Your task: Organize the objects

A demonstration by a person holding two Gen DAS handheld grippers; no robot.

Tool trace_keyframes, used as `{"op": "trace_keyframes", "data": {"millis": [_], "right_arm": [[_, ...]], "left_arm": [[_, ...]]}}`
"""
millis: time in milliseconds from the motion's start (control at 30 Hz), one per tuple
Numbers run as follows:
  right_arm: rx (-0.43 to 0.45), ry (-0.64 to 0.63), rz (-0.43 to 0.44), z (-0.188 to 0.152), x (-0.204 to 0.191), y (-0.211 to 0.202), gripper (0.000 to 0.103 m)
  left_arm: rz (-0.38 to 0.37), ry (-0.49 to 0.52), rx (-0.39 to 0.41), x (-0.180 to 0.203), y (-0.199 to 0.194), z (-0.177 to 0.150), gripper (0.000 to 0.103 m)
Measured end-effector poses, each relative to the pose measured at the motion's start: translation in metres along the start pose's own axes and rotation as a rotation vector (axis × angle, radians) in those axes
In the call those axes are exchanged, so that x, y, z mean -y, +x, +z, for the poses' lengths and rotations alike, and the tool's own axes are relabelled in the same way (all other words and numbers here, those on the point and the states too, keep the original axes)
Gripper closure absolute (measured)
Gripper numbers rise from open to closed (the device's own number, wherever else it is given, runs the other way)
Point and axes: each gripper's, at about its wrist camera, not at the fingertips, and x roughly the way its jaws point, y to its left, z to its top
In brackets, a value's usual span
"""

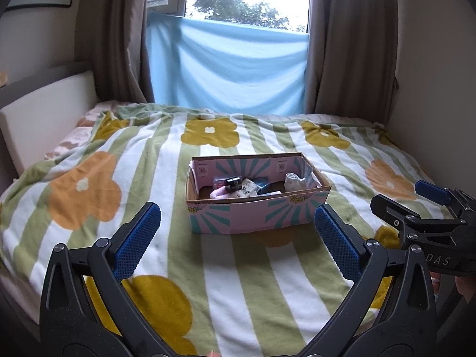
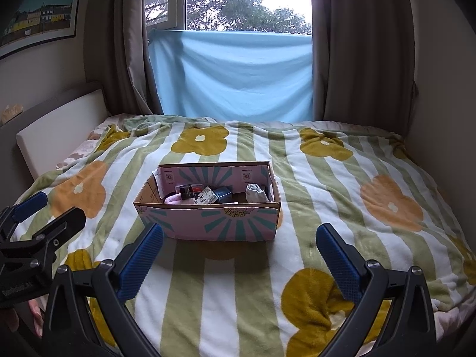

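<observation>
Box of small stuff sits roughly mid-bed on the flowery striped blanket, long side facing both cameras, top open. Both grippers hover short of it, holding nothing: left gripper has its fingers spread wide with only blanket between them, and right gripper is the same, wide open and empty.

What could go wrong: the box rests on a soft, rumpled blanket, not a firm worktop, so pushing down or nudging a wall would probably tip or slide it instead of giving a clean grab. The cardboard walls look thin and the left end flap leans, so a pinch on the rim may just fold it. The two grippers are also close side by side, so reaching in together risks a bump.

Hard to make out: the contents are a jumble. A dark jar, something pink, a blue cube-ish thing and a white sock-like bundle show, but the near wall hides whatever lies low, and the labels are unreadable. Possibly more is buried underneath.
</observation>
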Motion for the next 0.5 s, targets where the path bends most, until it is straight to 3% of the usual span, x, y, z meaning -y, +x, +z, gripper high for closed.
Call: {"op": "trace_keyframes", "data": {"millis": [500], "right_arm": [[-0.009, -0.008, 0.002, -0.0011, -0.0012, 0.0035, 0.001]], "left_arm": [[-0.007, 0.011, -0.001, 0.0016, -0.0002, -0.0012, 0.0]]}}
